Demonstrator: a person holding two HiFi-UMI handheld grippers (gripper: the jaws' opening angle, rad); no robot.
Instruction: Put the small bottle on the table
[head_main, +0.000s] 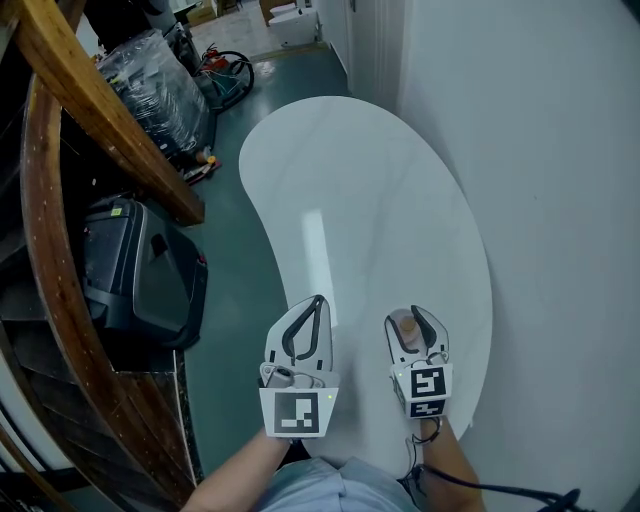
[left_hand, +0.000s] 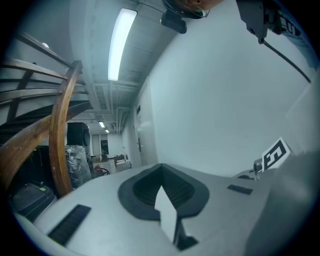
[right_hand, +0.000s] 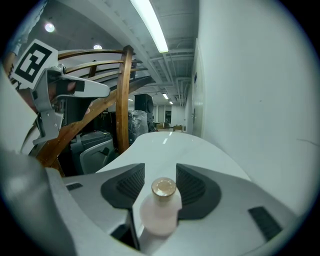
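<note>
A small pale bottle (head_main: 404, 328) with a tan cap stands upright on the white table (head_main: 350, 200) near its front end. My right gripper (head_main: 410, 320) is around it; in the right gripper view the bottle (right_hand: 160, 212) is between the two dark pads (right_hand: 125, 187), which stand a little apart from it. The right gripper (right_hand: 160, 171) is open. My left gripper (head_main: 317, 302) hovers beside it to the left, over the table's left edge, with jaws closed together and nothing in them. In the left gripper view its pads (left_hand: 150, 187) meet.
The table (right_hand: 170, 145) is long and curved and runs along a white wall (head_main: 560, 200) on the right. Left of it is green floor with a black case (head_main: 140, 270), a curved wooden stair rail (head_main: 60, 250) and wrapped goods (head_main: 160, 90) further back.
</note>
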